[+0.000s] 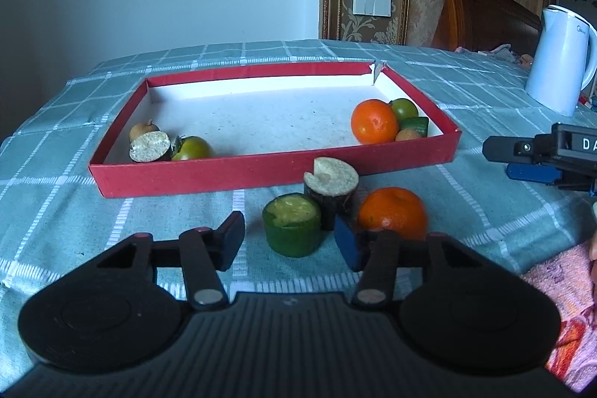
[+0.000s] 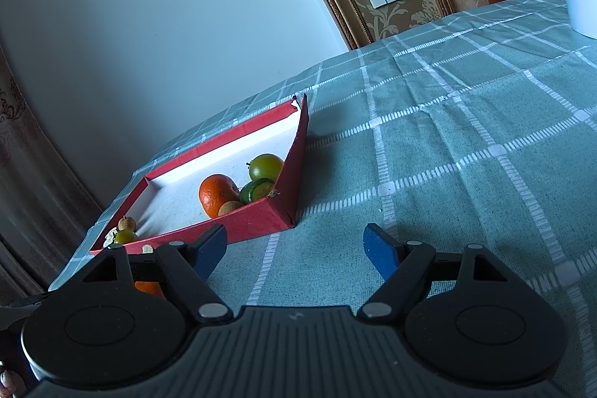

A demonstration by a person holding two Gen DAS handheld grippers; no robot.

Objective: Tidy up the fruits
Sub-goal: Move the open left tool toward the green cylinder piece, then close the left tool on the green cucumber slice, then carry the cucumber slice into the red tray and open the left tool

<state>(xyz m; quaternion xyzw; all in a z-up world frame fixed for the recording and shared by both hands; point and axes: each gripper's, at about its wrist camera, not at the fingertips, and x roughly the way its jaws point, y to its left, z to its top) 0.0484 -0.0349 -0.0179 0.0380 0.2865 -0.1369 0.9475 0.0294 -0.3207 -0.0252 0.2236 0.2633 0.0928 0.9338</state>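
A red tray [image 1: 261, 170] lies on the checked cloth. Its left end holds a dark cut piece [image 1: 149, 146], a small brown fruit [image 1: 141, 130] and a green fruit [image 1: 192, 148]. Its right end holds an orange [image 1: 374, 122], a green fruit [image 1: 405, 109], a green cut piece [image 1: 416, 126] and a small brown fruit [image 1: 408, 135]. In front of the tray stand a green cut piece [image 1: 293, 224], a dark cut piece [image 1: 331, 196] and an orange [image 1: 391, 213]. My left gripper [image 1: 289, 241] is open around the green cut piece. My right gripper [image 2: 294, 248] is open and empty beside the tray [image 2: 261, 222].
A white kettle [image 1: 561, 58] stands at the back right of the table. A pink cloth [image 1: 563, 304] lies at the near right edge. The right gripper's body [image 1: 541, 155] hovers right of the loose fruits. A wall and a wooden headboard stand behind.
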